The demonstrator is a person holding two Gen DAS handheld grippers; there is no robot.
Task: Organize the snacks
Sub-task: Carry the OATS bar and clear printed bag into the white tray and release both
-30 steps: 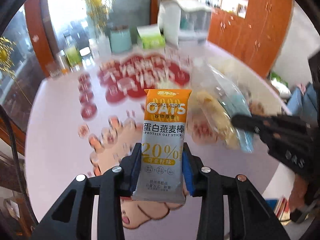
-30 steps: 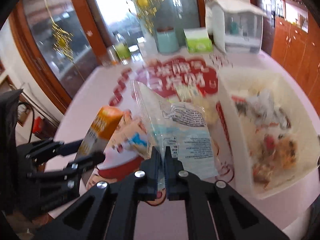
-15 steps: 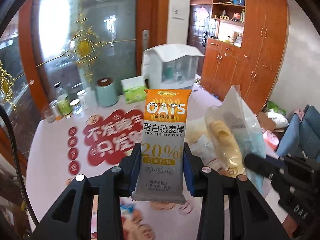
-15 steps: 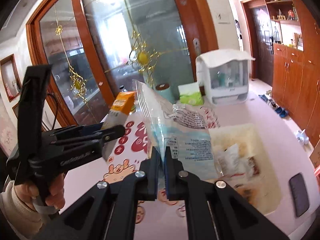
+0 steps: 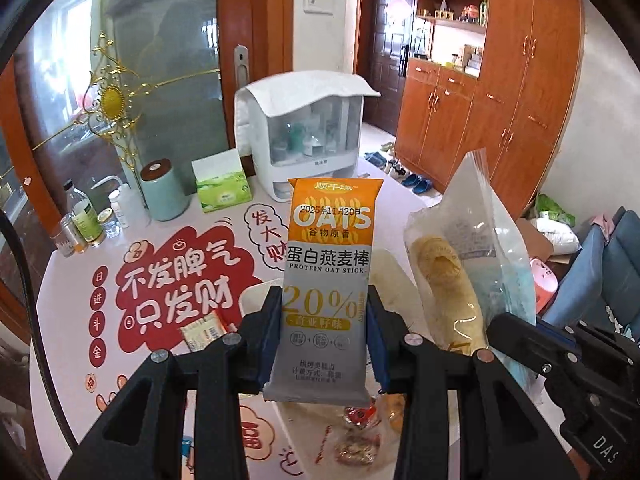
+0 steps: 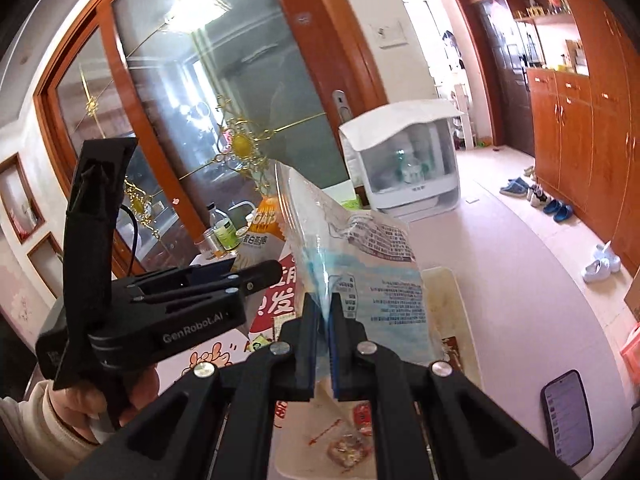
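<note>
The left gripper [image 5: 324,340] tilts steeply downward, its fingers [image 5: 270,332] clamped on both edges of a bar [image 5: 332,276]. The right gripper [image 6: 325,344], angled less steeply, has its fingers [image 6: 306,344] pressed nearly together on a bag [image 6: 376,280] (only film between them). A hand [image 6: 84,404] grips the left handle.

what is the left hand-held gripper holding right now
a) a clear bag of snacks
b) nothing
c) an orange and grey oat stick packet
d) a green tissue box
c: in the left wrist view the left hand-held gripper is clamped on the sides of the oat stick packet, which stands upright between its pads.
</note>
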